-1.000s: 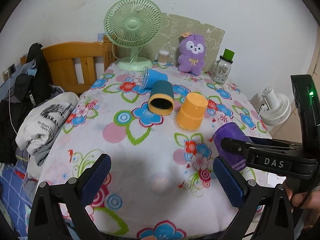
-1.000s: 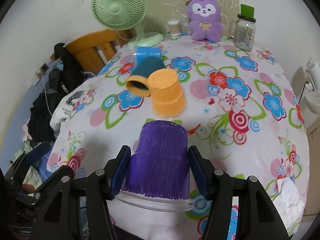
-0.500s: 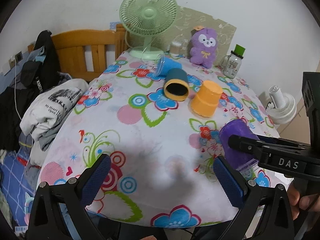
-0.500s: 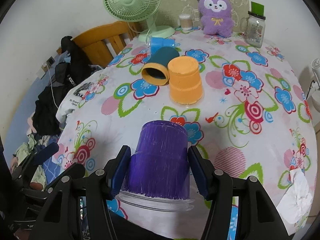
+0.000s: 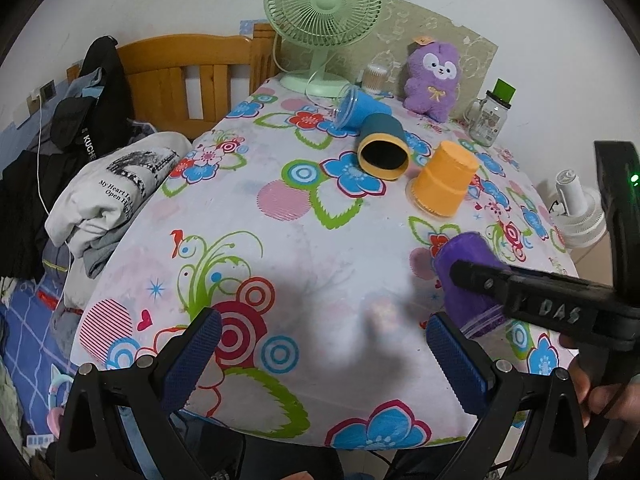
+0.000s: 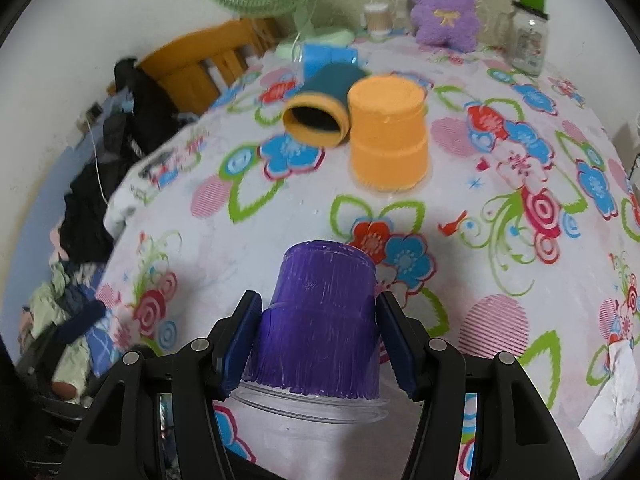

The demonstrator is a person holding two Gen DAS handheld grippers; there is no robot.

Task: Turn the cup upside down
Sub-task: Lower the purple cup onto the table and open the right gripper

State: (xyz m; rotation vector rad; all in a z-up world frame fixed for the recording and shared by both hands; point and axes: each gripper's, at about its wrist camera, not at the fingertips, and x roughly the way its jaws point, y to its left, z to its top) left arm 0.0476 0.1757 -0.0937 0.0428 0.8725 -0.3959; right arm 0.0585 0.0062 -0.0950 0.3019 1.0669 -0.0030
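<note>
My right gripper (image 6: 318,344) is shut on a purple cup (image 6: 320,320) held upside down, its clear rim toward the camera, near the front of the flowered tablecloth (image 6: 500,272). In the left wrist view the purple cup (image 5: 466,276) sits at the right, partly behind the right gripper's black arm. My left gripper (image 5: 320,360) is open and empty above the table's near edge. An orange cup (image 5: 442,178) stands upside down. A teal cup (image 5: 384,148) and a blue cup (image 5: 360,110) lie on their sides.
A green fan (image 5: 324,20), a purple plush toy (image 5: 434,76), a glass jar with a green lid (image 5: 488,116) and a small container (image 5: 374,78) stand at the back. A wooden chair (image 5: 188,76) and piled clothes (image 5: 108,188) are at the left.
Both grippers have drawn back toward the table's near edge, the left one also higher. The purple cup stays gripped in the right gripper. The other cups have not moved.
</note>
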